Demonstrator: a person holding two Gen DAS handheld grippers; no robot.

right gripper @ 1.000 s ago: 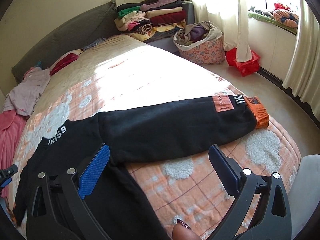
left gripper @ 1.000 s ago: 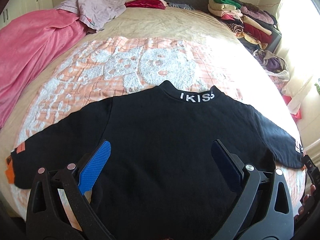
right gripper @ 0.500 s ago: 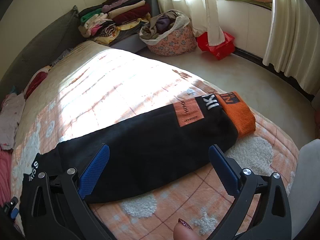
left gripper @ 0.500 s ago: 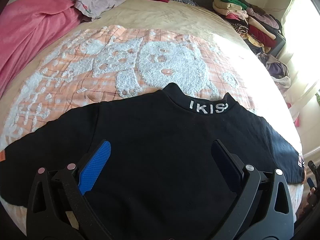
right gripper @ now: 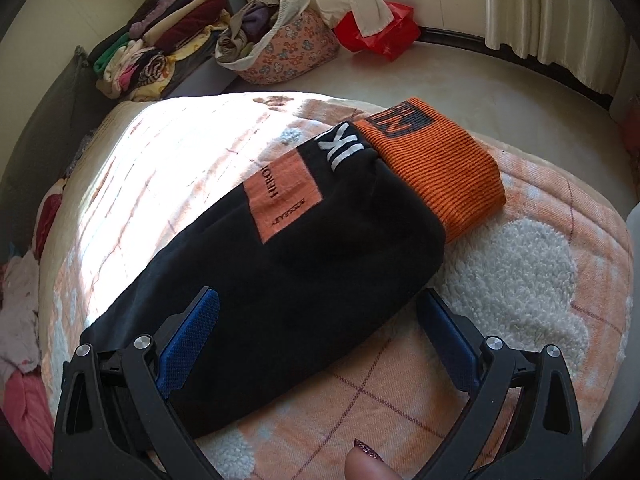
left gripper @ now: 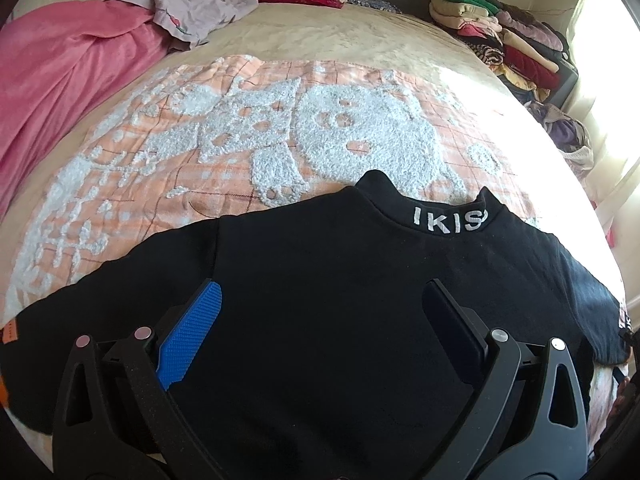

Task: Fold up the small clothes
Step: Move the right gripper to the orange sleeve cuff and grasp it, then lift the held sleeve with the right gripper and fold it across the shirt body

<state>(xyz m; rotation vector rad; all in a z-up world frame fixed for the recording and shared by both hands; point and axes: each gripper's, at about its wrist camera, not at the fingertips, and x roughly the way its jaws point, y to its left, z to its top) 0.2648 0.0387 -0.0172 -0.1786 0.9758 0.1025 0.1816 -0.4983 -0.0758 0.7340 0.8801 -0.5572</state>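
Note:
A small black sweatshirt [left gripper: 320,280] lies flat on the bed with its sleeves spread and its white-lettered collar [left gripper: 444,216] away from me. My left gripper [left gripper: 320,312] is open and empty, low over the middle of the body. My right gripper [right gripper: 316,316] is open and empty, low over the right sleeve [right gripper: 288,272], which has an orange patch [right gripper: 282,200] and an orange cuff [right gripper: 436,168]. Its jaws straddle the sleeve's width.
The sweatshirt rests on an orange and white fleece blanket [left gripper: 248,128]. A pink blanket [left gripper: 60,80] and loose clothes [left gripper: 192,0] lie at the far left. Folded clothes are stacked [right gripper: 168,40] beside a full laundry basket [right gripper: 280,40] and a red bag [right gripper: 380,32] on the floor.
My right gripper has moved out along the right sleeve toward the cuff and lower. My left gripper has moved forward and lower over the body.

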